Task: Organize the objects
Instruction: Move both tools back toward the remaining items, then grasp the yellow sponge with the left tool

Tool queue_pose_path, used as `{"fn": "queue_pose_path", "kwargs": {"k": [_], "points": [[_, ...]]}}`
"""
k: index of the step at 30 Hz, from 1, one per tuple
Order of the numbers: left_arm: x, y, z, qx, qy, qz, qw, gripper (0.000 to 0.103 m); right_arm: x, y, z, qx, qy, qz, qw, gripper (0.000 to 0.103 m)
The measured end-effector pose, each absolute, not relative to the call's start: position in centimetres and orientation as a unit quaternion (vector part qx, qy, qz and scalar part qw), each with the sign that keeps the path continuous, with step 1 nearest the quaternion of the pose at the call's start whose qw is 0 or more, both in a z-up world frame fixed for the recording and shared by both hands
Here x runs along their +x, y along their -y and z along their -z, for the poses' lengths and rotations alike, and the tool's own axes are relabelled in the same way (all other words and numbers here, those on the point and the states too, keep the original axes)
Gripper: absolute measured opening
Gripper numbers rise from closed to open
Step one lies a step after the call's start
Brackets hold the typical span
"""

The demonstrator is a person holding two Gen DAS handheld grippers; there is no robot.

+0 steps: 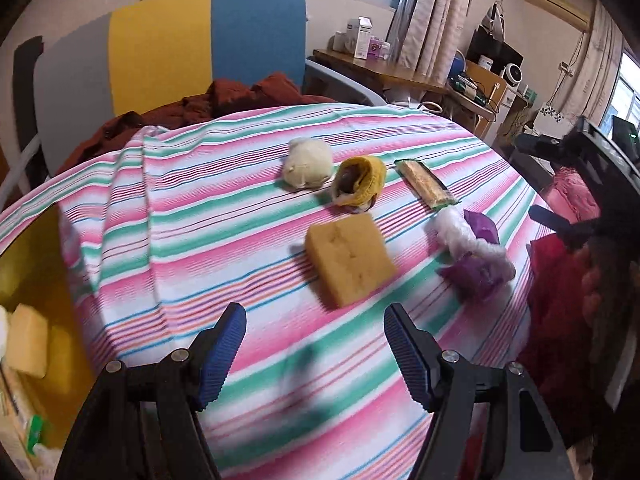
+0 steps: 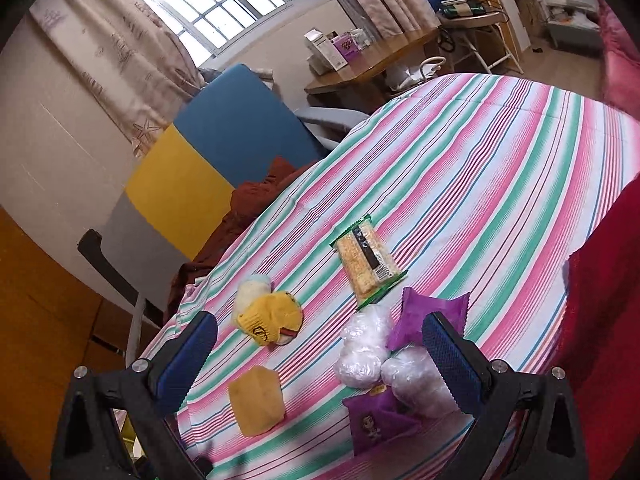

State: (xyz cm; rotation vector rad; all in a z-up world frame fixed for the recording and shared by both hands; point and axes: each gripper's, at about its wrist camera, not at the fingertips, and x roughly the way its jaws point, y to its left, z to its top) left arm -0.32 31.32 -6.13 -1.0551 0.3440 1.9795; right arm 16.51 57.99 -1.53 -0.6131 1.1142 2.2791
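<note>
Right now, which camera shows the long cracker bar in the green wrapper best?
The right wrist view: the long cracker bar in its clear green-edged wrapper lies near the middle, sharp, with its dark label strip visible. In the left wrist view the same bar is farther off, smaller and slightly blurred, beyond the yellow sponge block.

Pink-green striped cloth (image 1: 224, 216); yellow sponge (image 1: 350, 260).

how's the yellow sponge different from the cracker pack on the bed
The yellow sponge is a thick, bare block of plain yellow; the cracker pack is long, flat and sealed in a clear wrapper with green ends. The sponge lies nearer the left gripper, the pack farther back. Both rest flat on the striped cloth, untouched.
</note>
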Motion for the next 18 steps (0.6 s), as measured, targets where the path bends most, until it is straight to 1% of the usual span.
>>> {"fn": "queue_pose_path", "kwargs": {"k": [5,10,12,18], "points": [[-1.0,-34.8,6.9,-0.432,-0.131,-0.781,0.431,0.073,16.5,-57.8,1.3,-0.222,-0.405,-0.848,0.261,0.103],[-2.1,-38.3,8.2,-0.433,-0.144,-0.792,0.407,0.074,17.1,-58.0,1.3,-0.206,-0.412,-0.848,0.263,0.103],[-2.7,-39.5,8.9,-0.437,-0.147,-0.795,0.394,0.081,17.0,-58.2,1.5,-0.210,-0.420,-0.845,0.256,0.103],[-4.2,-40.5,11.7,-0.478,-0.147,-0.773,0.391,0.080,16.5,-58.5,1.9,-0.225,-0.428,-0.840,0.248,0.103]]}}
